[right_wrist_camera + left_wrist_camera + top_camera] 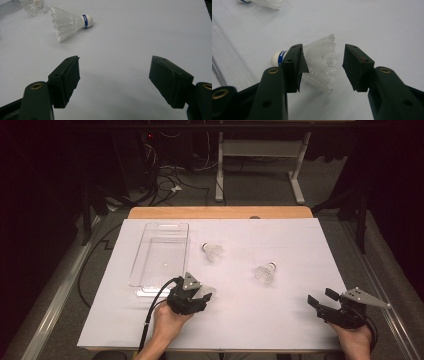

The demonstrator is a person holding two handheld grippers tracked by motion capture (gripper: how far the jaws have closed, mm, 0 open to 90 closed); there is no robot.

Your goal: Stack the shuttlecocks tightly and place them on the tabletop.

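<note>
Closest to the person, the left gripper [205,296] sits low on the white table [280,320], just in front of the near end of the clear plastic tray [150,245]. Its jaws are partly open and straddle a shuttlecock [322,62] lying on its side, cork end with a blue band pointing off to the left in the left gripper view. The left pad looks to be touching or just beside the feather skirt, while a plain gap shows between the skirt and the right pad, so nothing is clamped (the feathers keep their round shape). Over at the near right corner of the table, the right gripper [320,299] rests in the person's hand with its jaws spread wide and only bare table between them.

Farther out, a second shuttlecock [265,272] lies on its side toward the middle right of the table, well apart from both grippers; in the right gripper view its cork points right. Beyond that, a third shuttlecock [213,252] lies just beside the tray's right wall. The tray itself runs lengthwise away from the person along the left part of the table, with nothing in it that I can make out
</note>
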